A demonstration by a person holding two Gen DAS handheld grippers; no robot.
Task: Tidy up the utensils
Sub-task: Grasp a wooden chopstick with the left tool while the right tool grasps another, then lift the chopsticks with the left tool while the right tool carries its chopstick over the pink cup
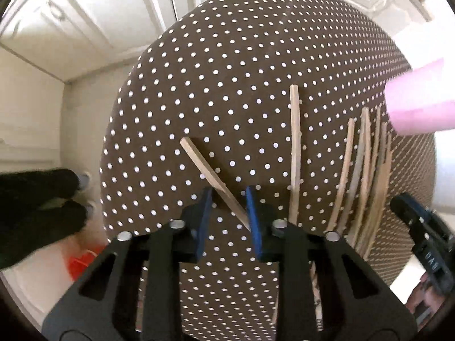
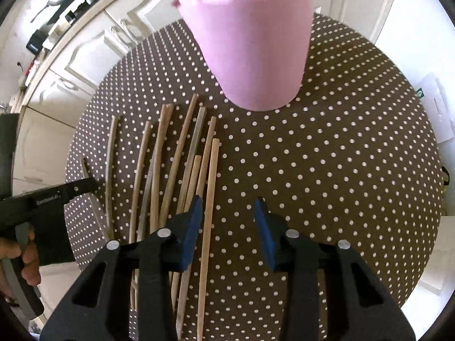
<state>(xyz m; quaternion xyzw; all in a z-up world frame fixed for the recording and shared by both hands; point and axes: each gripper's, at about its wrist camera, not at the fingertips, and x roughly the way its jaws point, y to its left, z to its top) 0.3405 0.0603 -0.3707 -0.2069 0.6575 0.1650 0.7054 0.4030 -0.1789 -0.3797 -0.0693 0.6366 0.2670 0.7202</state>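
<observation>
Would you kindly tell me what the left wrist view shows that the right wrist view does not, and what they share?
Only the left wrist view shows an orange object on the floor and the slanted stick running between the left hand-held gripper fingers, not clearly pinched.

Only the right wrist view shows the pink cup whole, upright, beyond the stick ends, and the open right hand-held gripper beside the long rightmost stick.

Both show the dotted tablecloth, the stick bundle and white cabinets.

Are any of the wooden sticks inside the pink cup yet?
No: the wooden sticks all lie flat on the dotted tablecloth beside the pink cup, and none pokes above its rim.
</observation>
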